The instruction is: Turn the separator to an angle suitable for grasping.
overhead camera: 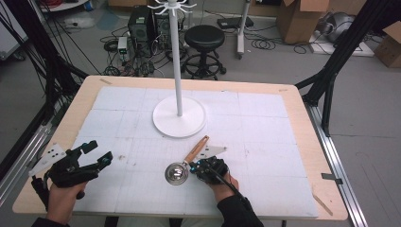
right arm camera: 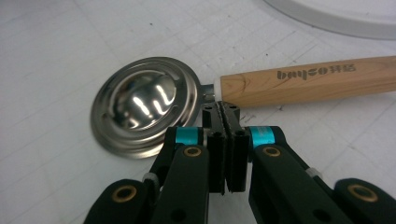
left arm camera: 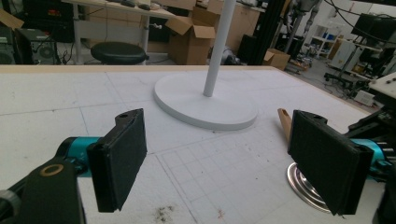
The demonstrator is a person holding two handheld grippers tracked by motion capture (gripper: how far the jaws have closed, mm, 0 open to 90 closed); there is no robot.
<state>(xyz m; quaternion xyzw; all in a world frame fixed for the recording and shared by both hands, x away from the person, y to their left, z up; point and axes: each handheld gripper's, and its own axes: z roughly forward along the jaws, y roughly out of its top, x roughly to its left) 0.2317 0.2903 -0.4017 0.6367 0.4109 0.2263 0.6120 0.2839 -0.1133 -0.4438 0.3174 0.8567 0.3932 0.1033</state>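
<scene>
A metal ladle with a round steel bowl [overhead camera: 177, 173] [right arm camera: 140, 102] and a wooden handle [overhead camera: 196, 150] [right arm camera: 308, 79] lies flat on the white mat. My right gripper [overhead camera: 195, 166] [right arm camera: 222, 112] is shut, its tips right beside the ladle's neck where bowl meets handle, with nothing seen between the jaws. At the table's left front my left gripper [overhead camera: 100, 152] [left arm camera: 224, 161] is held wide open and empty, pointing toward the ladle, whose bowl [left arm camera: 301, 184] and handle tip [left arm camera: 284, 122] show past its right jaw.
A white stand with a round base [overhead camera: 178, 124] [left arm camera: 205, 105] [right arm camera: 336, 14] and a tall pole [overhead camera: 178, 61] sits mid-table, just beyond the ladle handle. The wooden table edge [overhead camera: 326, 156] frames the mat. A black stool [overhead camera: 204, 38] and boxes stand on the floor behind.
</scene>
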